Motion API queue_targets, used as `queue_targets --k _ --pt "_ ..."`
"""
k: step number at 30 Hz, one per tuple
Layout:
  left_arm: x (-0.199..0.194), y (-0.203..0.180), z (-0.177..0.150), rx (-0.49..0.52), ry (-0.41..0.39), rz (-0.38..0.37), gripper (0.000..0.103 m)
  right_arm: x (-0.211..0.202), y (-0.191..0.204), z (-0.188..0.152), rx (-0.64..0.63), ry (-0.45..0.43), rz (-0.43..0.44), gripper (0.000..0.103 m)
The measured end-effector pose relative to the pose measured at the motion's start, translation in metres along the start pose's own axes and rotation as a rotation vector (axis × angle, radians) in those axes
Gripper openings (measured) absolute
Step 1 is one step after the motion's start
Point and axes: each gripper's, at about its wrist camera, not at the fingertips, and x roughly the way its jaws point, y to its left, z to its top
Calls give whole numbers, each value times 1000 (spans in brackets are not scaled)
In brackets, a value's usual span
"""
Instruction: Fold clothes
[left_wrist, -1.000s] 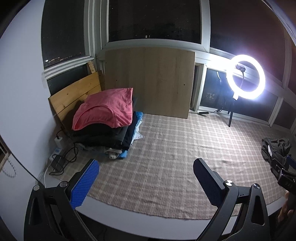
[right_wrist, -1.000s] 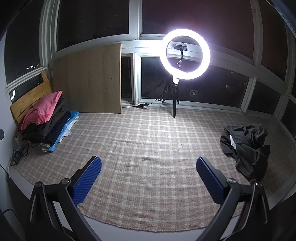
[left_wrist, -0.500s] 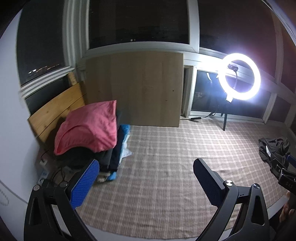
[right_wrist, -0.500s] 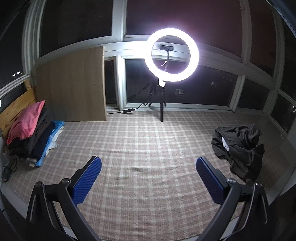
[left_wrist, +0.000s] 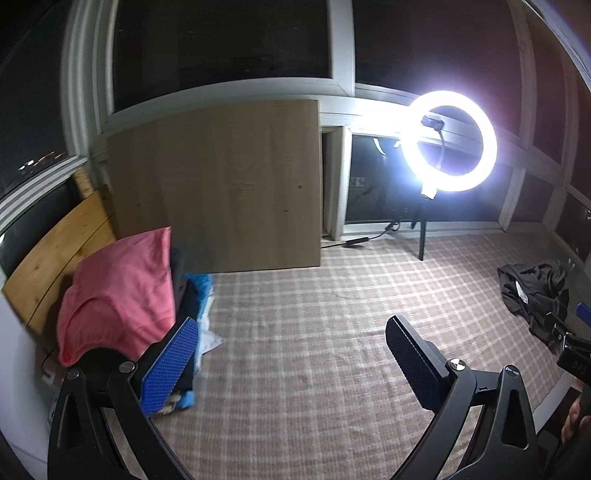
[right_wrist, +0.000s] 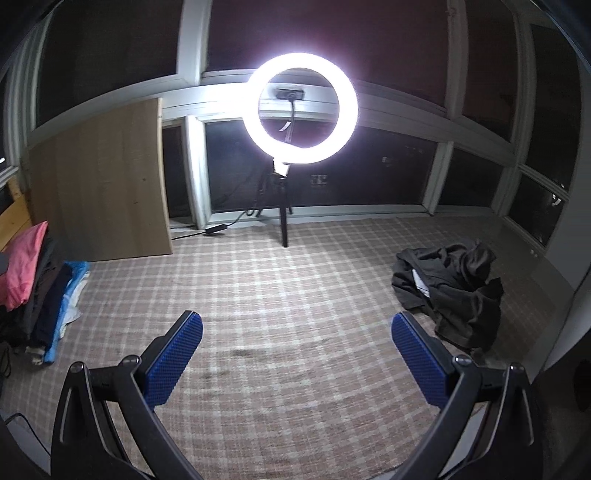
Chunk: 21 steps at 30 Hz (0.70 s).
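- Clothes lie in two places: a crumpled dark grey garment (right_wrist: 452, 291), bunched in a heap with a white label showing, sits on the checked beige woven rug (right_wrist: 295, 295) toward the right side, and a stack of flat-laid clothes (left_wrist: 177, 332) topped by a pink folded piece (left_wrist: 118, 295) rests against the wooden boards at the left wall.
- The left gripper (left_wrist: 291, 354), black-framed with blue ribbed pads, hangs above the rug with its jaws spread wide and nothing between them; the pink-topped stack sits just behind its left finger.
- The right gripper (right_wrist: 295, 354), of the same build, is also gaping wide and empty over bare rug, with the dark heap off to its right and apart from it.
- The scene fits either a heap waiting to be spread and folded or a pause between pieces with the stack growing; I cannot tell which.
- Risks, as I judge them: the heap is tangled, so a pinch into it could catch several layers at once and drag it up as a lump.
- The limp cloth could slip off the pads if only an edge is nipped.
- The bright white ring light on a black tripod (right_wrist: 300, 114) stands on the far rug edge with its cable trailing; a swung sleeve might snag it.
- The left gripper, close to the stack, could nudge the pink piece askew.
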Motion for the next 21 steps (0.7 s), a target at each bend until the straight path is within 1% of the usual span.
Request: queue_targets --k 7,9,14,16,19,21 --pt "29 -19 10 49 32 -64 102 8 -14 3 47 4 -80 103" --pt "37 -26 10 58 46 -86 102 11 -19 3 56 6 -107 103" --pt "49 -44 8 58 50 -135 102 13 -35 0 63 -6 -166 103" --pt "54 -55 7 72 66 -146 102 16 -46 -1 74 -11 -191 103" --pt "59 -79 4 131 96 -127 102 19 -69 -5 131 -22 -150 103" --pt "58 -90 2 143 103 -134 102 23 -86 -6 183 -26 -128 103"
